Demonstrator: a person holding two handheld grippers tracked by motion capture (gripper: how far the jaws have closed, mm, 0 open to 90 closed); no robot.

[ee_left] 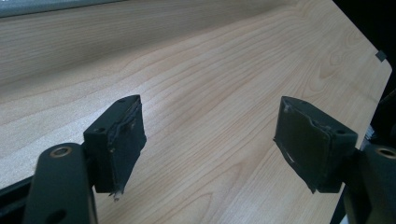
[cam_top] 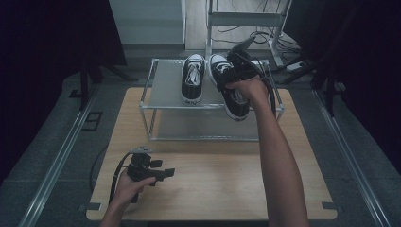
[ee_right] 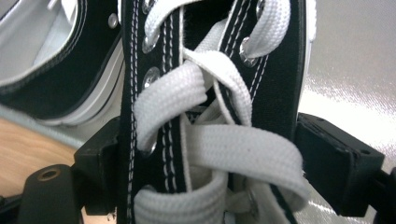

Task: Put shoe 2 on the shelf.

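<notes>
From above, the right gripper (cam_top: 235,71) grips a black shoe (cam_top: 230,94) at the right of a metal rack's (cam_top: 165,78) top shelf, its toe jutting past the front rail; a second shoe (cam_top: 193,78) stands just beside it. The left gripper (cam_top: 161,173) rests low over the table (cam_top: 213,179), well apart.

Along the left gripper (ee_left: 208,149), the jaws stand wide apart (bare wood between them).

Along the right gripper (ee_right: 205,168), the jaws clamp the shoe's (ee_right: 205,116) laced upper from both sides, white laces (ee_right: 233,149) crossing between; the other shoe (ee_right: 56,70) sits alongside.
</notes>
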